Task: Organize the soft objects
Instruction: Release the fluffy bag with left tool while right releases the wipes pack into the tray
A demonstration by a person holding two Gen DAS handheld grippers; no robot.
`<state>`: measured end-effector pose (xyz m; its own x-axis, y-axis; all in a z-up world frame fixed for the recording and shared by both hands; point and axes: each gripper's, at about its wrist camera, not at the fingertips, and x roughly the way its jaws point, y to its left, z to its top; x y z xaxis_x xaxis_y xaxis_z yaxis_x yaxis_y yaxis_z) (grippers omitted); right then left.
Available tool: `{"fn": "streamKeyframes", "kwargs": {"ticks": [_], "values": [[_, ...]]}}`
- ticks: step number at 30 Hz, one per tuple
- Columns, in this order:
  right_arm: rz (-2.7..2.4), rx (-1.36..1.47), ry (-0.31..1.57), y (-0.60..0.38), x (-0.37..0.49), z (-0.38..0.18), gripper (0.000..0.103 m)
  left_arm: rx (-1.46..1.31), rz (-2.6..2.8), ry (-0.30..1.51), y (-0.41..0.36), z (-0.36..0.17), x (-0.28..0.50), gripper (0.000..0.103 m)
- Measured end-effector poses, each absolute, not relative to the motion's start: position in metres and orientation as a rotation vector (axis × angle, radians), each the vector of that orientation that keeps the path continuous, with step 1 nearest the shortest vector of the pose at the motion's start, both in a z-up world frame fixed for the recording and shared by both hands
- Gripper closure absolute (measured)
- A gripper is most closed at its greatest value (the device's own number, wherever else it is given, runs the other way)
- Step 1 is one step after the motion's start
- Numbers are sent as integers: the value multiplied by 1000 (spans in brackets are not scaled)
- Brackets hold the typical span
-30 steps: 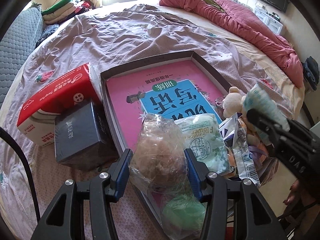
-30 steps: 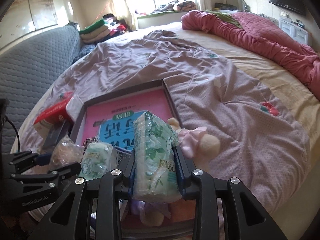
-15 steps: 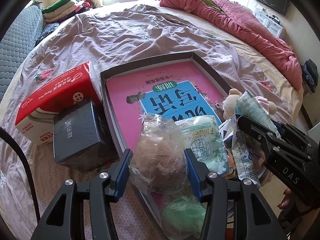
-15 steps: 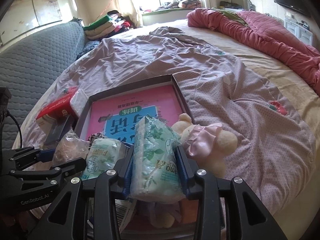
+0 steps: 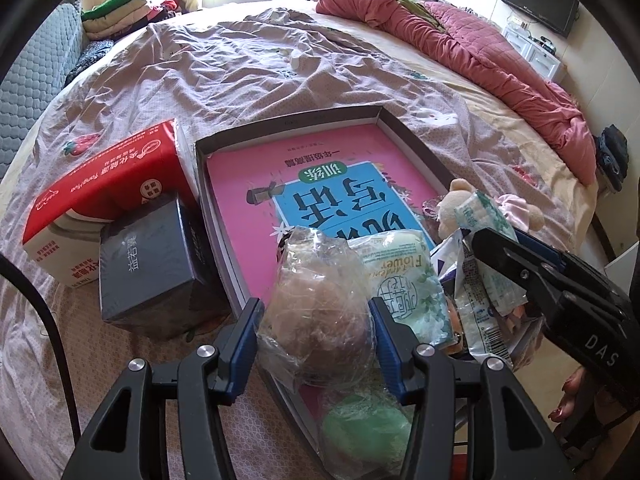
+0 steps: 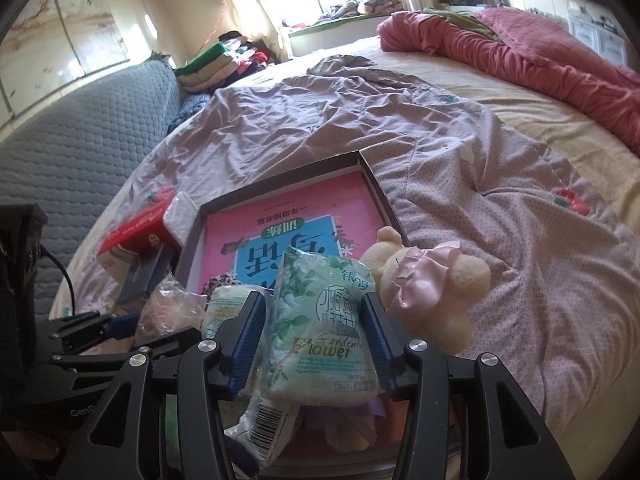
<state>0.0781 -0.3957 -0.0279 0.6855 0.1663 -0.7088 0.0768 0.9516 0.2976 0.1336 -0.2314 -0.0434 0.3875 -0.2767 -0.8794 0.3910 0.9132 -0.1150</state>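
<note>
Right wrist — tissue pack point(image 6: 322, 320) upright, lengthwise.

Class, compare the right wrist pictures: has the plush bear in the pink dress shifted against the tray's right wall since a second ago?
Cannot tell. The plush bear sits higher and fuller beside the tray, whose wall shifted alike, so the camera may have turned.

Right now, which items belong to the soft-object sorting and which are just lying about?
Job:
- clear-wrapped bundle
- floral tissue pack
- second tissue pack
- plush bear
- tray

Lying about:
- red carton
- dark box
- pink quilt
</note>
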Motion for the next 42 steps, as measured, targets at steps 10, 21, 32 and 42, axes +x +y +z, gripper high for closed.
{"fn": "streamKeyframes", "kwargs": {"ticks": [10, 21, 32, 42], "values": [[58, 318, 791, -395, 75, -19, 51, 52, -445, 1122, -225, -46, 137, 42], [39, 319, 783, -397, 71, -15, 46, 50, -439, 1100, -221, -40, 133, 32], [23, 294, 767, -394, 63, -2, 39, 33, -437, 1062, -211, -22, 125, 28], [23, 235, 703, -383, 41, 29, 25, -8, -341, 1000, -173, 10, 100, 18]]}}
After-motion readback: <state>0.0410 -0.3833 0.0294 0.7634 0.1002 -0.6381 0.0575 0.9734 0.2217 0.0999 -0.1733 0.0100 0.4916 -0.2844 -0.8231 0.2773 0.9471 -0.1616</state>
